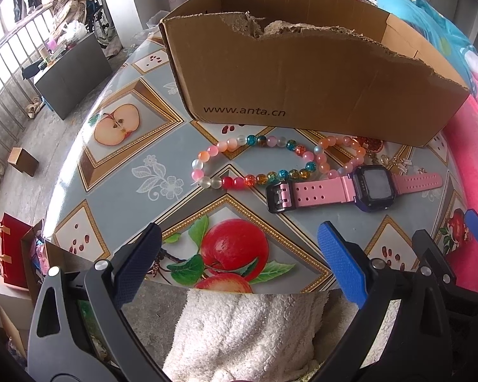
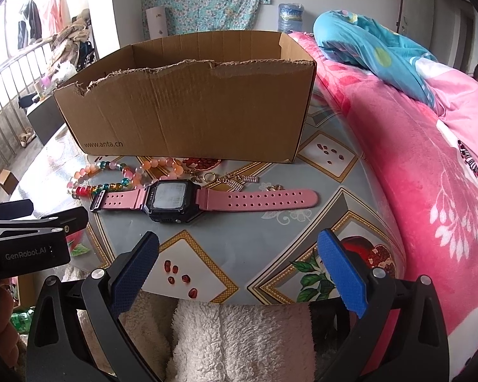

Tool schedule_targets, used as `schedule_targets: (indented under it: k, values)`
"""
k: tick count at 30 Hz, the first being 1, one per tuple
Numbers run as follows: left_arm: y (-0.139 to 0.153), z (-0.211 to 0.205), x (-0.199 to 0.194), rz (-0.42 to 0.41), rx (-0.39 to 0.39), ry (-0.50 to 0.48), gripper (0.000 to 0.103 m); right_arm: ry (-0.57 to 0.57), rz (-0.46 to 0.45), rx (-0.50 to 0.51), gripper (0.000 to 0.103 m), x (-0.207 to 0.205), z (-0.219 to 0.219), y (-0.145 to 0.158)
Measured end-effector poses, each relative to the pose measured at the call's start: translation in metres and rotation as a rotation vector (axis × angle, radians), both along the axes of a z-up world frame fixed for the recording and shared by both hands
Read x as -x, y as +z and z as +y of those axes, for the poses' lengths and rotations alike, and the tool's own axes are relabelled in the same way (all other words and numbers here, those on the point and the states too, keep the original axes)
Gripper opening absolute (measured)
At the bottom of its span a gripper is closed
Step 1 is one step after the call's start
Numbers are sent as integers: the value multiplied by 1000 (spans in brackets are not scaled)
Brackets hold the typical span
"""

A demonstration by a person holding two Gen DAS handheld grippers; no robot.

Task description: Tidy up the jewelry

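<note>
A pink-strapped watch (image 1: 360,187) (image 2: 188,202) lies flat on the fruit-print table (image 1: 137,165) (image 2: 271,232). Behind it lie a multicoloured bead bracelet (image 1: 251,162) (image 2: 103,176), an orange-pink bead bracelet (image 1: 337,152) (image 2: 162,167) and small gold trinkets (image 1: 398,162) (image 2: 235,180). A torn-edged open cardboard box (image 1: 302,89) (image 2: 191,111) stands behind them. My left gripper (image 1: 239,254) is open and empty, near the table's front edge, short of the watch. My right gripper (image 2: 239,261) is open and empty, in front of the watch.
A pink flowered blanket (image 2: 430,191) and a blue quilt (image 2: 382,47) rise at the table's right. White fleece (image 2: 239,343) lies below the front edge. The left gripper's body (image 2: 25,238) shows at the left of the right wrist view. Floor, a dark cabinet (image 1: 67,79) and railing lie left.
</note>
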State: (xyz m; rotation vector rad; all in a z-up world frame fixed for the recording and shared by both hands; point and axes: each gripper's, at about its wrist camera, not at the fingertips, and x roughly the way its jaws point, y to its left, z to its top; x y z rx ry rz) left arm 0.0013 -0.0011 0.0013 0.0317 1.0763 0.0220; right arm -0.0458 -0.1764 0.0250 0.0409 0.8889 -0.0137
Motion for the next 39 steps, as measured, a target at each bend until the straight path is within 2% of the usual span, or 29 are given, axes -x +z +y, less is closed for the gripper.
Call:
schedule_targets:
  k: [24, 29, 33, 35, 37, 39]
  values:
    - [-7, -1, -5, 10, -16, -9, 95, 33, -29, 25, 97, -1, 4, -2]
    - [-2, -5, 4, -53, -27, -88, 95, 82, -100, 64, 97, 8, 4, 7]
    - [9, -9, 16, -142, 20, -164, 95, 166, -205, 85, 97, 14, 4, 19]
    - [14, -10, 23, -210, 24, -177, 94, 241, -188, 57, 94, 7, 3, 19]
    - [16, -8, 31, -261, 39, -182, 94, 312, -156, 26, 82, -3, 2, 17]
    - [14, -4, 36, -270, 87, -208, 95, 382, -139, 19, 79, -11, 2, 16]
